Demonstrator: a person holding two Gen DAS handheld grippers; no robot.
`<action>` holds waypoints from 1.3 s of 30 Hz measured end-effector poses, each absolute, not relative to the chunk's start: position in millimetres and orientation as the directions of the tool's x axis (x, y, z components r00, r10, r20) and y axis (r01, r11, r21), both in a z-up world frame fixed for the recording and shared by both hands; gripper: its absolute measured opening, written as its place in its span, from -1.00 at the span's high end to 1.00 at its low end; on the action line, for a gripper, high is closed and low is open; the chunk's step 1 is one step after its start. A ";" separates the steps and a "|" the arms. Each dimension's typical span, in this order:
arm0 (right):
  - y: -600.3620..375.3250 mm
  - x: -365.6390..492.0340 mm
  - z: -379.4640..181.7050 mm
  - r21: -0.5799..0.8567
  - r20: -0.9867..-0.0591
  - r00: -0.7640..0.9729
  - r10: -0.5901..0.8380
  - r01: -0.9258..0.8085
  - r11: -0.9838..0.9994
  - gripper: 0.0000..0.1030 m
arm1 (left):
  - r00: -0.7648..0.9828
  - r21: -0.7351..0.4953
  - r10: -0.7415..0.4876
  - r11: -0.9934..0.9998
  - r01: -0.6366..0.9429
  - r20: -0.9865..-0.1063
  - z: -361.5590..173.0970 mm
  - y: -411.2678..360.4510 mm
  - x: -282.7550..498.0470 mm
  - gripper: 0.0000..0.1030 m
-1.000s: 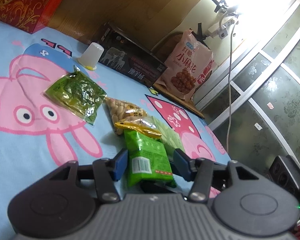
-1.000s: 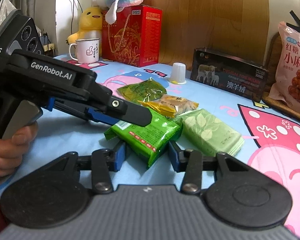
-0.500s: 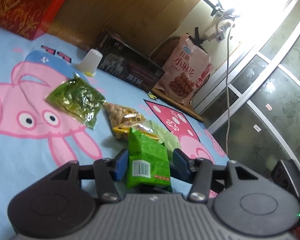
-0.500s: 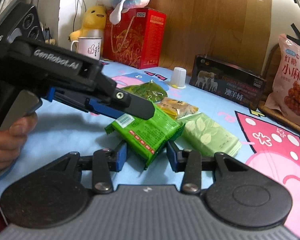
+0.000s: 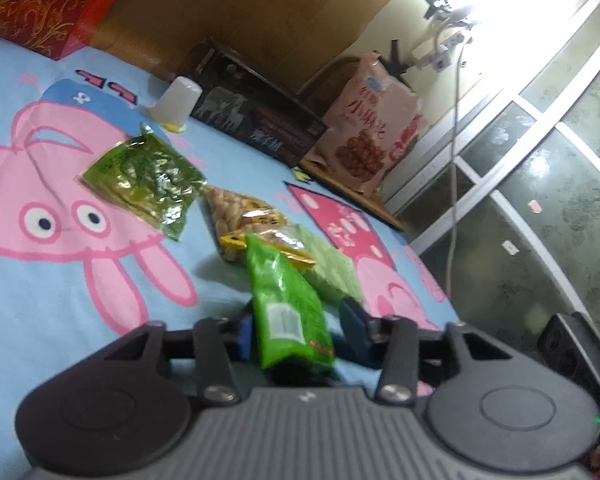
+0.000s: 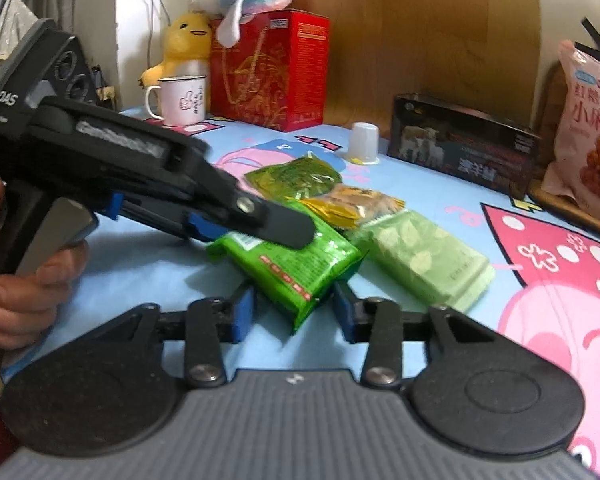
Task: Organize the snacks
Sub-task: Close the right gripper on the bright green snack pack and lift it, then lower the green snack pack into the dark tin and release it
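Observation:
A bright green snack packet (image 5: 288, 308) (image 6: 300, 260) is tipped up off the blue cartoon-pig cloth (image 5: 40, 280). My left gripper (image 5: 296, 328) is closing with its pads pressing on one end of the packet. In the right wrist view one left finger (image 6: 284, 228) lies across that end. The packet's other end sits between the closing jaws of my right gripper (image 6: 294, 314), and a sliver of cloth still shows beside its left pad. Behind lie a dark green shiny packet (image 5: 144, 184), a yellow nut packet (image 5: 244, 216) and a pale green packet (image 6: 420, 260).
A white cup (image 6: 364, 144), a black box (image 6: 460, 148) and a large pink snack bag (image 6: 588, 132) stand at the back. Back left are a red box (image 6: 272, 72), plush toys and a mug (image 6: 180, 100). A hand (image 6: 20, 300) holds the left gripper.
The green packet has tipped up from lying flat, its end lifted by the left gripper. Both grippers' jaws have drawn in closer around it.

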State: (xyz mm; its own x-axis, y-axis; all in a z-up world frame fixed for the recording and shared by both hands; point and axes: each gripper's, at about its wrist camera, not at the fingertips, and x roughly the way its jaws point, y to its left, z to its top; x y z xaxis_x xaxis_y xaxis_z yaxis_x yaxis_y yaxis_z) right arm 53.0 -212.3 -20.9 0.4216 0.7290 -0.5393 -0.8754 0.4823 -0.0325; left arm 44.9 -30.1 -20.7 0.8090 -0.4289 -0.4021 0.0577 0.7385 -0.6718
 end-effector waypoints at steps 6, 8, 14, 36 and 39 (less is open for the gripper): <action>-207.3 39.5 -20.5 -0.073 -0.527 0.397 0.752 -0.902 0.425 0.63 | 0.821 -0.628 -0.433 0.769 0.120 -0.374 -12.7 -40.2 37.5 0.50; -210.5 41.4 -19.5 -0.055 -0.523 0.392 0.757 -0.901 0.430 0.63 | 0.820 -0.638 -0.442 0.760 0.125 -0.365 -12.6 -39.2 36.9 0.50; -218.6 41.3 -18.5 -0.066 -0.505 0.422 0.753 -0.888 0.455 0.63 | 0.823 -0.643 -0.440 0.756 0.124 -0.358 -10.4 -42.1 31.8 0.50; -245.7 72.6 7.3 0.030 -0.374 0.468 0.801 -0.857 0.514 0.59 | 0.764 -0.708 -0.525 0.694 0.128 -0.376 21.6 -41.4 84.4 0.48; -237.7 96.6 14.1 0.042 -0.346 0.487 0.802 -0.846 0.532 0.58 | 0.756 -0.667 -0.520 0.730 0.151 -0.397 35.4 -41.0 118.9 0.47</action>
State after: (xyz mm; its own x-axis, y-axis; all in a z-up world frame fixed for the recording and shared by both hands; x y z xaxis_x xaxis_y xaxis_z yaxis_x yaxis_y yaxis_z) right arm 96.6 -237.7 14.1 0.4870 0.8018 -0.3465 -0.8457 0.5320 0.0424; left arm 118.9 -41.0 35.4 0.7563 -0.5197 -0.3974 0.1510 0.7296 -0.6670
